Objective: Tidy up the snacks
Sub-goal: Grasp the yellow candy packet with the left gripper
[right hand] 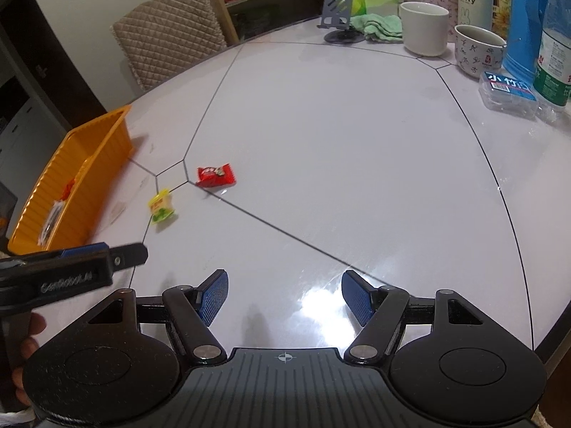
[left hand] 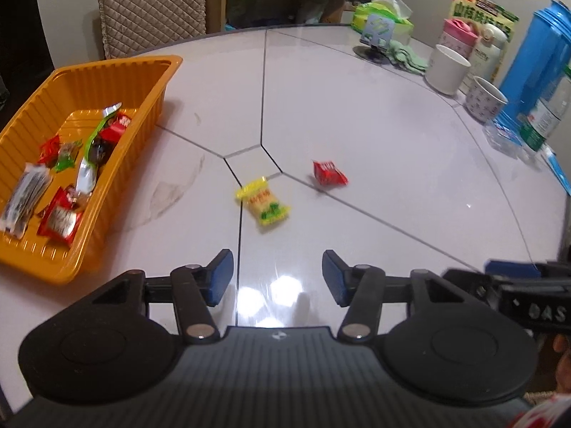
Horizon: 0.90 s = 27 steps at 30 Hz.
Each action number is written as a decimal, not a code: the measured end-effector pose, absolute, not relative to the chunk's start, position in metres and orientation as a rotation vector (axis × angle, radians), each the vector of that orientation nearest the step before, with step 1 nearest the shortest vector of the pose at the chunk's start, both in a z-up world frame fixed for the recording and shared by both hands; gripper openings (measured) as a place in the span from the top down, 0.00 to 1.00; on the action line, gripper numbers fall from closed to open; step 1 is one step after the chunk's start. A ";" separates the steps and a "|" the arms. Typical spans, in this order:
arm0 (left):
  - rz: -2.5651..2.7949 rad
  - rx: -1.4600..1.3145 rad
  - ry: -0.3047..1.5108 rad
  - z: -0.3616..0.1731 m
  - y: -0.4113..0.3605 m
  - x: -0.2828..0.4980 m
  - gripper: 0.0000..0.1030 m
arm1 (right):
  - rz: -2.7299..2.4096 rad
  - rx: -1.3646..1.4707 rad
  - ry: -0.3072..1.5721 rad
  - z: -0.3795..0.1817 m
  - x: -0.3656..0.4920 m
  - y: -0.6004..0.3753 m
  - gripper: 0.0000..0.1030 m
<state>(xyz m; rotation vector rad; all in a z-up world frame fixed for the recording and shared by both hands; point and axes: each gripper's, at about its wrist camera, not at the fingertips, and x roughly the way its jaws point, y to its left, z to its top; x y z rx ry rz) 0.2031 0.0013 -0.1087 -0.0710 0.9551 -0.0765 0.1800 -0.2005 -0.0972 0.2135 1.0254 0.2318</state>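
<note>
Two loose snacks lie mid-table: a yellow packet with green print (left hand: 264, 201) (right hand: 161, 207) and a red packet (left hand: 329, 173) (right hand: 216, 175) to its right. An orange tray (left hand: 117, 62) (right hand: 89, 164) at the left holds several wrapped snacks, among them red packets (left hand: 60, 221). My left gripper (left hand: 277, 267) hovers over the table just short of the yellow packet, open, with nothing between its blue pads. My right gripper (right hand: 285, 280) is open and empty too, farther back from the red packet. The two grippers are side by side; a left finger (right hand: 128, 251) shows in the right wrist view.
Along the table's far right stand a white mug (right hand: 424, 28), a patterned cup (right hand: 478, 50), a blue jug (left hand: 535, 60), a water bottle (right hand: 555, 53), a small clear box (right hand: 508, 89), a phone stand (right hand: 337, 10) and a tissue pack (left hand: 382, 14). A quilted chair (right hand: 171, 28) is behind the table.
</note>
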 end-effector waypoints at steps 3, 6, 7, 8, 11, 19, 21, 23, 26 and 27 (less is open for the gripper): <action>-0.060 -0.073 0.949 -0.115 0.000 0.220 0.50 | 0.220 0.222 1.031 -0.100 0.185 -0.204 0.32; -0.043 -0.079 0.938 -0.119 -0.002 0.234 0.50 | 0.210 0.230 1.039 -0.103 0.190 -0.207 0.32; -0.036 -0.079 0.936 -0.121 -0.002 0.239 0.50 | 0.206 0.233 1.042 -0.104 0.192 -0.209 0.32; -0.032 -0.078 0.937 -0.123 -0.003 0.244 0.50 | 0.202 0.236 1.044 -0.105 0.193 -0.210 0.32; -0.020 -0.077 0.940 -0.128 -0.004 0.254 0.50 | 0.189 0.243 1.049 -0.108 0.197 -0.215 0.32; 0.000 -0.064 0.956 -0.139 0.000 0.269 0.59 | 0.155 0.255 1.056 -0.113 0.206 -0.225 0.32; 0.002 -0.068 0.961 -0.140 0.002 0.270 0.62 | 0.155 0.256 1.057 -0.113 0.209 -0.225 0.32; -0.003 -0.073 0.965 -0.142 0.004 0.271 0.68 | 0.158 0.252 1.057 -0.114 0.211 -0.224 0.32; -0.012 -0.065 0.964 -0.141 0.006 0.271 0.77 | 0.175 0.243 1.054 -0.114 0.215 -0.219 0.32; -0.015 -0.062 0.964 -0.141 0.007 0.271 0.82 | 0.183 0.240 1.053 -0.115 0.216 -0.217 0.32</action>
